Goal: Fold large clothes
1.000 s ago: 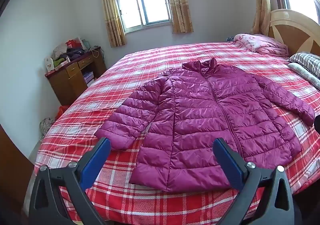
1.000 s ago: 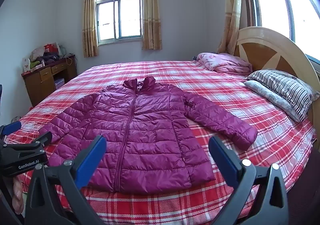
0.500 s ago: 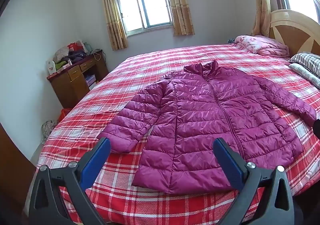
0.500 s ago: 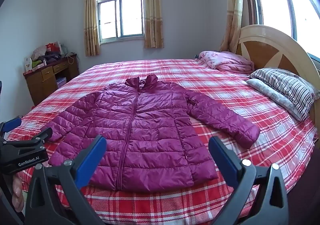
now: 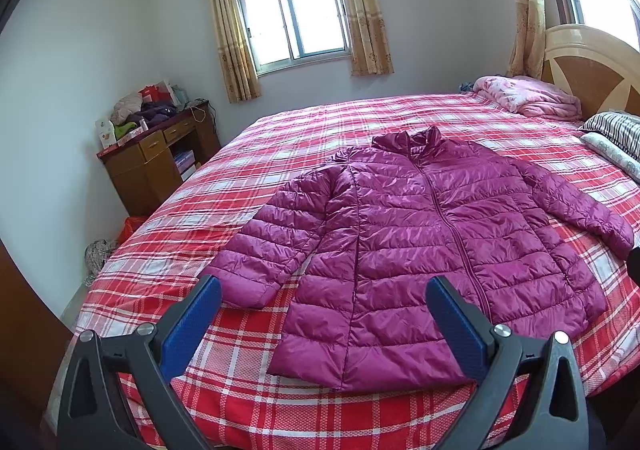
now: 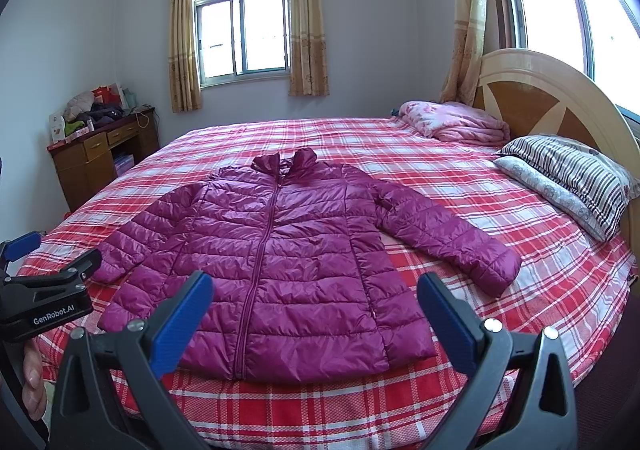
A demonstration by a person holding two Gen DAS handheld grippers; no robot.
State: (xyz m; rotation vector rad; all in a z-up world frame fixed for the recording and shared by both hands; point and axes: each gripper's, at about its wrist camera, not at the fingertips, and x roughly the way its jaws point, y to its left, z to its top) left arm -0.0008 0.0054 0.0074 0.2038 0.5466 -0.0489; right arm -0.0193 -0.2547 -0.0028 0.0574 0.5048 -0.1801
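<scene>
We have drawn both views slightly back and up from the bed. The magenta puffer jacket now sits lower in the left wrist view, with more of the ceiling showing above the window. From the right wrist, the jacket sits likewise lower, and the left hand-held gripper at the frame edge has edged slightly upward.

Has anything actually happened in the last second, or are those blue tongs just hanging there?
Little has changed. Both views drifted slightly, so the jacket sits a touch lower in frame. The left tongs and right tongs remain wide open, holding nothing. The jacket stays flat and unfolded on the bed.
</scene>
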